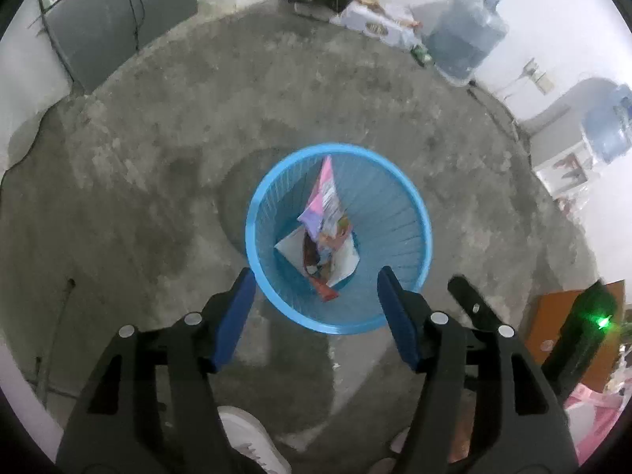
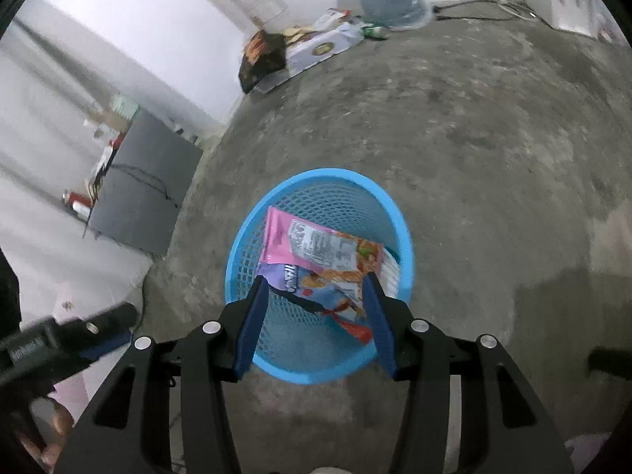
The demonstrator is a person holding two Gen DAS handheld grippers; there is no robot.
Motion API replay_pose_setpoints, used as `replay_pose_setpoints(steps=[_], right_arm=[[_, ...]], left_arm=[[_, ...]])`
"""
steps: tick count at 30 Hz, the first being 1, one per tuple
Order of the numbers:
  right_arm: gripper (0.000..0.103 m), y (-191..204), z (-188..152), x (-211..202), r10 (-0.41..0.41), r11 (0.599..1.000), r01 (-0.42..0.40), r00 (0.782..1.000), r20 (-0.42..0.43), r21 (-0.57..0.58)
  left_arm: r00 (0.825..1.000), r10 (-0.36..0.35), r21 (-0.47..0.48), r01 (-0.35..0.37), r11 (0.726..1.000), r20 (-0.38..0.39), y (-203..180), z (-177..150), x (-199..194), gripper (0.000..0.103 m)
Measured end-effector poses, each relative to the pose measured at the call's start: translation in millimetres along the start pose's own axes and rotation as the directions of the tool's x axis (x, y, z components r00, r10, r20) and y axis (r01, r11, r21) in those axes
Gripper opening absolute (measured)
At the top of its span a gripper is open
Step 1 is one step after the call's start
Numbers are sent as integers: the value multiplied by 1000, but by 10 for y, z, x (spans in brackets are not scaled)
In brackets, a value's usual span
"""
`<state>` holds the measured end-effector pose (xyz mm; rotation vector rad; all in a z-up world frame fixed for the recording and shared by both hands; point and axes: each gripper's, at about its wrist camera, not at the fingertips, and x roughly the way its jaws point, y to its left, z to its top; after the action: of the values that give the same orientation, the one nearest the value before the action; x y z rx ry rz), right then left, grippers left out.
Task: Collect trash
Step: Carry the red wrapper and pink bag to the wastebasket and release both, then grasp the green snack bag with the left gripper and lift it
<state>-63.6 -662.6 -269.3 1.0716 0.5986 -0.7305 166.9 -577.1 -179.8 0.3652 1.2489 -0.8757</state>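
1. A white paper (image 1: 290, 251) at the bottom of the blue basket (image 1: 410, 213) is mostly covered by snack wrappers (image 1: 326, 213).
2. Clutter (image 2: 106, 134) atop the grey cabinet (image 2: 146, 181) is too blurred to identify.
3. A white shoe (image 1: 249, 440) is cut off behind the left gripper (image 1: 316, 280).

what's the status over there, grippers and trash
Left gripper open, empty, above blue basket. Right gripper open, empty, over same basket. Snack wrappers inside the basket. Nothing in the way.

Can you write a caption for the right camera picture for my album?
Open right tongs hover over a blue basket holding snack wrappers on a concrete floor.
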Motion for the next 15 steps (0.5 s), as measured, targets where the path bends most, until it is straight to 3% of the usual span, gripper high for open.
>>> replay_pose_setpoints(steps=[5,7,15], right_arm=[[49,-29,-154,-410,25,999,-26,999,29,39],[54,55,-215,-568,42,999,-43,998,40,32],[67,691,-498,-1258,159,982,-152,986,58,-110]], left_arm=[[996,-47,25,45,999,75,-10,-85,-627,64],[992,-71,34,68,997,106,19,-153,-912,67],[960,-101,39,95,995,261,401,-695,-2243,73]])
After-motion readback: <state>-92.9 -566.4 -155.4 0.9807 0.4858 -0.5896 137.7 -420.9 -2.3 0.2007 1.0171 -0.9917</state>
